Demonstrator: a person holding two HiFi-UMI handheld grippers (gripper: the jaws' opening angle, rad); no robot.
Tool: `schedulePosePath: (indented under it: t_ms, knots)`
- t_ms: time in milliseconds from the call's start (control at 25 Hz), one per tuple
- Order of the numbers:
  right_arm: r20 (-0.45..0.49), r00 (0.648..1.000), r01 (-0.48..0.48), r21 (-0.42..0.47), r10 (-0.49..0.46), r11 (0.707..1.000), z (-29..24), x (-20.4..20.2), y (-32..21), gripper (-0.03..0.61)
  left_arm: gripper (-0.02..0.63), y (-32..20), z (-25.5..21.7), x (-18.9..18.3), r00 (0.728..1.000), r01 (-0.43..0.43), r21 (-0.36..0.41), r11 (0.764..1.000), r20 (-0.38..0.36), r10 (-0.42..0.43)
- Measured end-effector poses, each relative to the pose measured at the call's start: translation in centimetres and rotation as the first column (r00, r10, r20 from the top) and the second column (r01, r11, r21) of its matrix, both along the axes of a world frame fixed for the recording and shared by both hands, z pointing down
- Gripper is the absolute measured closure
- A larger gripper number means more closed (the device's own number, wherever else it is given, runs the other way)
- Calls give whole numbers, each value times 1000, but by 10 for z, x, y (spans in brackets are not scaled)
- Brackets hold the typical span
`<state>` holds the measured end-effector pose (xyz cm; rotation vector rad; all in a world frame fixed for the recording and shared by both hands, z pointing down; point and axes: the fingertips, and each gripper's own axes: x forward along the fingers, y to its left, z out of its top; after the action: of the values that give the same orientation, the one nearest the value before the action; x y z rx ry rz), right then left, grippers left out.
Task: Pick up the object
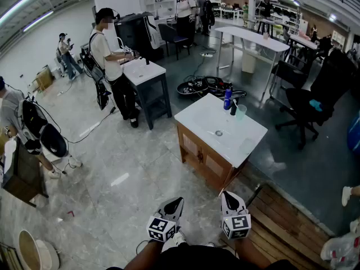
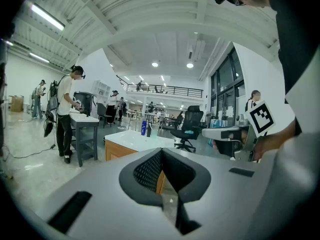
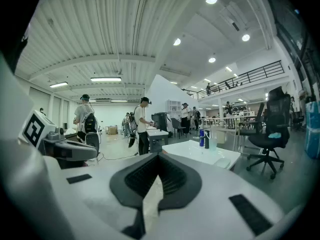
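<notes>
A white-topped wooden cabinet (image 1: 198,121) with a sink stands ahead of me in the head view. At its far corner stand a blue bottle (image 1: 227,99), a dark bottle (image 1: 234,107) and a clear cup (image 1: 241,112). My left gripper (image 1: 174,202) and right gripper (image 1: 226,197) are held low near my body, well short of the cabinet. Both are shut with nothing in them. The left gripper view shows its jaws (image 2: 161,152) closed, with the cabinet (image 2: 131,140) and blue bottle (image 2: 143,128) far beyond. The right gripper (image 3: 159,156) also points at the cabinet (image 3: 195,151).
A person (image 1: 109,55) works at a grey table (image 1: 147,75) behind the cabinet. Cables (image 1: 205,86) lie on the floor beyond it. A black office chair (image 1: 315,103) stands to the right, and a wooden platform (image 1: 281,218) lies at my right. Another person (image 1: 22,122) stands at far left.
</notes>
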<state>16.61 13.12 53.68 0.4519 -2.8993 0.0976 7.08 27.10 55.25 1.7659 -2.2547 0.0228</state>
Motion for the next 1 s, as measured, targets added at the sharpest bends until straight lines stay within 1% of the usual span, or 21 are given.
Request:
schedulePosePath:
  t_ms: [120,440,560,680,800,1000]
  knots:
    - [-17,1000,-12,0,11,1000,1,-3,-1,560,600,1,-1,-5,1000,-2,-5,1000,3,2]
    - [1,1000,8,0,-8,1000,0,-22,3,560,600,2,1,-18,1000,-5,-7,1000,-4,5]
    - [8,1000,14,-14,-14,1000,0,-31,6,560,600,5,2,-27,1000,-6,-3,1000,-6,6]
    - [20,1000,2,-33,-1,999,-1,-40,6,560,600,6,1,-37,1000,-10,-1,1000,-9,10]
    - [12,1000,-23,-50,24,998,-1,-51,6,560,600,8,2,-50,1000,-15,0,1000,-8,15]
    - [11,999,-31,-62,32,998,1,-71,13,560,600,17,1,-69,1000,-22,5,1000,4,22]
